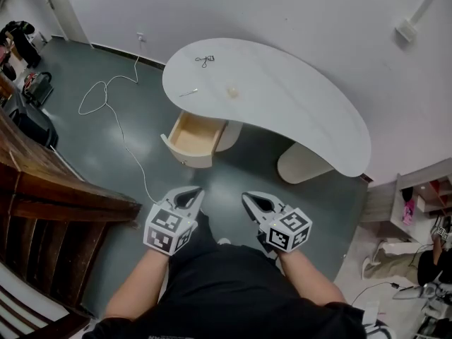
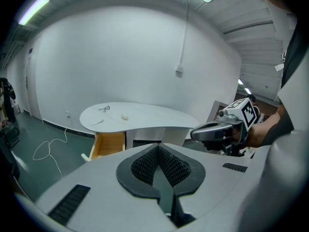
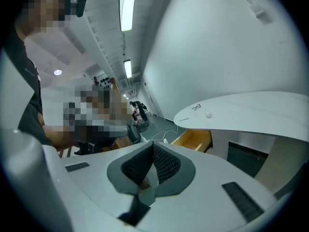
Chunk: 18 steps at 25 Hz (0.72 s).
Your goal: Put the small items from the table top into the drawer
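Note:
A white curved table (image 1: 296, 104) carries three small items: a dark wire tool (image 1: 204, 61), a thin silver piece (image 1: 188, 92) and a small white lump (image 1: 232, 90). Under its near left edge a wooden drawer (image 1: 192, 138) stands pulled out, and its inside looks bare. My left gripper (image 1: 193, 193) and right gripper (image 1: 249, 198) are held side by side close to my body, well short of the table. Both are shut with nothing between the pads. The left gripper view shows the table (image 2: 145, 117), the drawer (image 2: 109, 145) and the right gripper (image 2: 205, 132) far ahead.
A white cable (image 1: 106, 96) loops over the dark green floor left of the table. A dark wooden railing (image 1: 49, 189) runs along the left. The table's rounded pedestal (image 1: 304, 162) stands right of the drawer. Shelves and clutter (image 1: 424, 203) fill the right side.

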Available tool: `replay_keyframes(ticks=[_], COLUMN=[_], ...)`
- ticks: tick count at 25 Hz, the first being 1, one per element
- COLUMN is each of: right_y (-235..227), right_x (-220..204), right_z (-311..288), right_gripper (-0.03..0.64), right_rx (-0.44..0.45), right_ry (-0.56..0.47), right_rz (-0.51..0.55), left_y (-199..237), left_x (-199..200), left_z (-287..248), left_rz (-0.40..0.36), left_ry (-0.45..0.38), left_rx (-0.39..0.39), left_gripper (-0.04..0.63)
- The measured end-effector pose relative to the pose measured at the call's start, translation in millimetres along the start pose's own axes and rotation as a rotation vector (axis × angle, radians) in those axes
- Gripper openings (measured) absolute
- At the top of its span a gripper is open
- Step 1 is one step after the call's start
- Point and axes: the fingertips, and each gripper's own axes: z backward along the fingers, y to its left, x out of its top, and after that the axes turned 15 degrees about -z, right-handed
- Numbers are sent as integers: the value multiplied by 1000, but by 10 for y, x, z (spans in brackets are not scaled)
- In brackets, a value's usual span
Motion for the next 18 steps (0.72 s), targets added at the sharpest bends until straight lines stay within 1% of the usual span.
replay_keyframes(ticks=[7, 12, 18], right_y=[-134, -196, -315], right_x=[480, 924, 1265], right_z=[-601, -1070, -1643], right_gripper=[-2, -2, -2], right_rx=[-10, -28, -70], right_ry=[14, 3, -2], right_rz=[35, 65, 74], left_y=[679, 1292, 1921], left_x=[92, 305, 329], left_z=[-246, -386, -569], left_rz=[1, -19, -48], left_ry=[5, -17, -4], left_rx=[-19, -25, -63], left_gripper=[15, 15, 15])
